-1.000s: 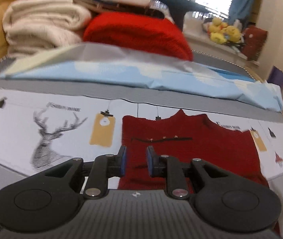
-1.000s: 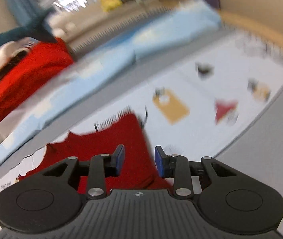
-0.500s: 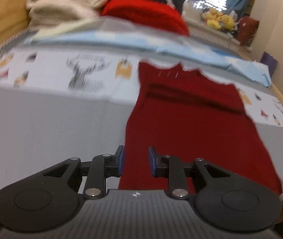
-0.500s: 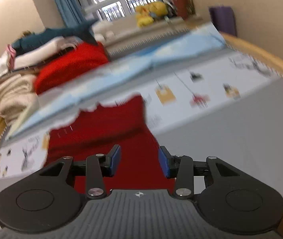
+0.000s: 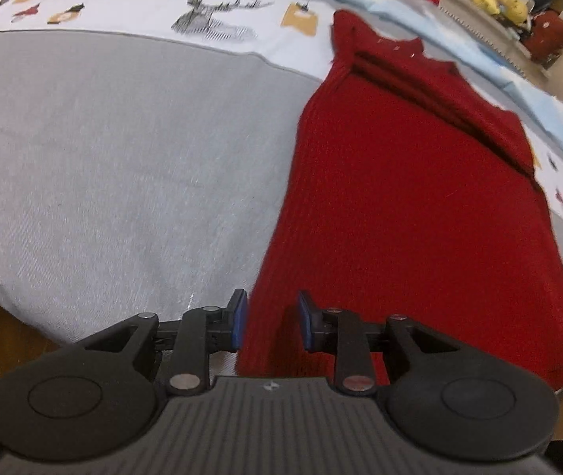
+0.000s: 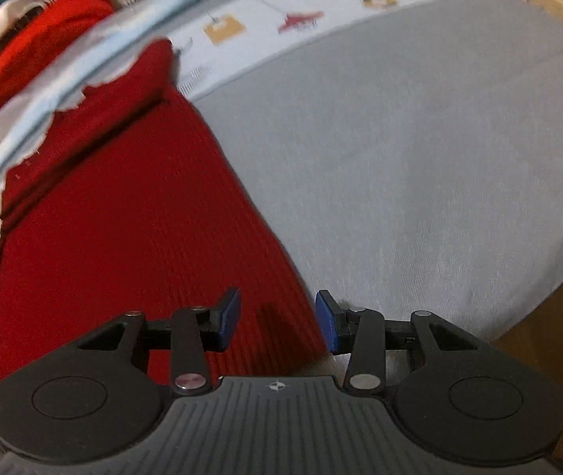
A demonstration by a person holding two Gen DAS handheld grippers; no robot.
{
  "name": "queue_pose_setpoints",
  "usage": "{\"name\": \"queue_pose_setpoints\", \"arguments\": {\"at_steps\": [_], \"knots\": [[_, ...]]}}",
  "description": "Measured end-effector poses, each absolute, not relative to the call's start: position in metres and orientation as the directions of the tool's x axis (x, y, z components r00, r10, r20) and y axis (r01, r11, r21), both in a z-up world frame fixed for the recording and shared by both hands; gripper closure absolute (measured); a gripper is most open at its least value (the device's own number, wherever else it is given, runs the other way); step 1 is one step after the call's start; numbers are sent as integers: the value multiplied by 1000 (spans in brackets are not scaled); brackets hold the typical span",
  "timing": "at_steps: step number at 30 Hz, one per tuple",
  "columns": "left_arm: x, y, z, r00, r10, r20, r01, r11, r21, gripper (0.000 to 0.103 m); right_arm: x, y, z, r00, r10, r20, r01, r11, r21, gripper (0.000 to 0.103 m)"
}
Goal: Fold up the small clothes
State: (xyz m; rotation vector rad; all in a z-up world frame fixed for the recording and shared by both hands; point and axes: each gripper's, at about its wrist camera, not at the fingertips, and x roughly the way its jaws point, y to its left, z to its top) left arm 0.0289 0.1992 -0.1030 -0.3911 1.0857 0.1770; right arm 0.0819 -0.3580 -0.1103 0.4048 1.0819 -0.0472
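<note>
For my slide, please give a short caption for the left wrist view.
Open left gripper poised over the near left corner of a dark red knitted garment spread on grey bedding.

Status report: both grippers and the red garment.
Left gripper and right gripper open, empty, at the hem corners. Red knit garment flat on grey cover. Nothing blocking.

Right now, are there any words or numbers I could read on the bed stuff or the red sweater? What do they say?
Line of print above the black deer drawing on the white printed sheet: there are letters, but too small and blurred to read.
Orange tag picture on that sheet: no readable writing.
Dark red knitted sweater: no words or numbers.
Plain grey bed cover: none.
</note>
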Motion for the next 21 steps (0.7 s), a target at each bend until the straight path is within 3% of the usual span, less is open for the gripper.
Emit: {"name": "queue_pose_setpoints", "arguments": {"at_steps": [10, 12, 14, 15, 16, 21], "knots": [[40, 200, -124, 420, -76, -904, -336, 913, -233, 69, 86, -346, -130, 443, 138, -886, 198, 949, 247, 59], [38, 196, -124, 424, -70, -903, -321, 921, -222, 70, 90, -340, -130, 447, 140, -884, 169, 957, 237, 68], [38, 191, -124, 431, -63, -900, -302, 930, -209, 83, 91, -335, -130, 454, 143, -880, 146, 962, 232, 76], [36, 189, -121, 441, -57, -896, -287, 937, -201, 93, 90, -337, -129, 462, 148, -874, 142, 961, 238, 88], [34, 186, -115, 459, -38, -888, -274, 944, -182, 95, 88, -339, -124, 480, 152, -864, 143, 958, 248, 93], [20, 182, -93, 542, -48, -839, -235, 950, -206, 94, 79, -356, -102, 578, 166, -799, 171, 933, 318, 94]]}}
